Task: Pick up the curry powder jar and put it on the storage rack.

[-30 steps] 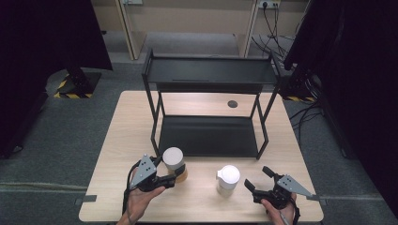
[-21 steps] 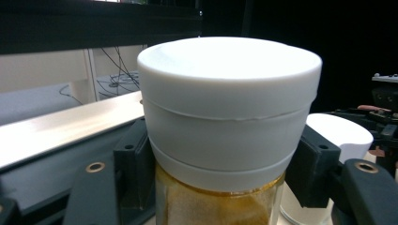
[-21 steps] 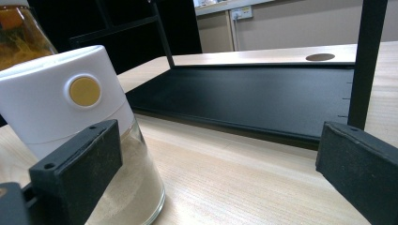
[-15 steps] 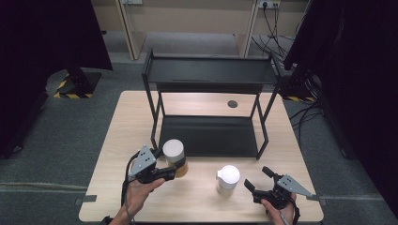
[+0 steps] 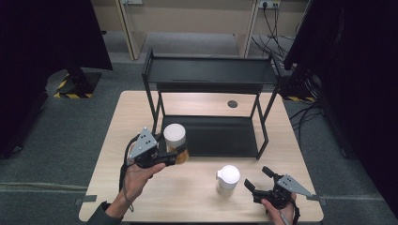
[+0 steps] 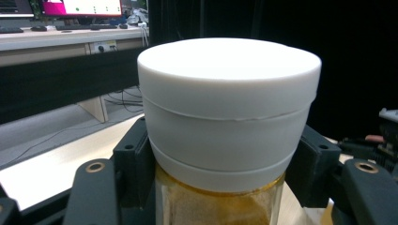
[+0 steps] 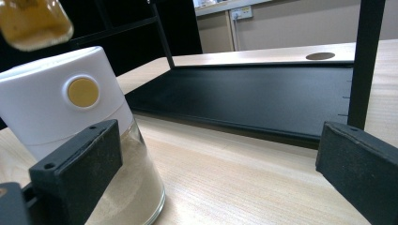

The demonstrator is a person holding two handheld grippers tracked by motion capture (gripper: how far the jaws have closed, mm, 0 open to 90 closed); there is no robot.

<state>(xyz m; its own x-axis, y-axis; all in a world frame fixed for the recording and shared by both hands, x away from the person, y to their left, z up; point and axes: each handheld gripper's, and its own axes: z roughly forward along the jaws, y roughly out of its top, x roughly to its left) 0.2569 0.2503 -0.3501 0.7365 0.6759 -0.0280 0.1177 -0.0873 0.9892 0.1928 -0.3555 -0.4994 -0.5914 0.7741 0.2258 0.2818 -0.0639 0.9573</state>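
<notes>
Claw [image 6: 220, 178] clamps white-lidded jar [image 6: 228, 108], amber contents below lid.

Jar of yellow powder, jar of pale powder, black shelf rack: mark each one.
Jar of yellow powder [image 5: 174, 136], high view, on its white lid.
Jar of pale powder [image 7: 61, 112], right gripper view, on its white cap.
Black shelf rack [image 5: 211, 70], high view, on its top shelf.
</notes>
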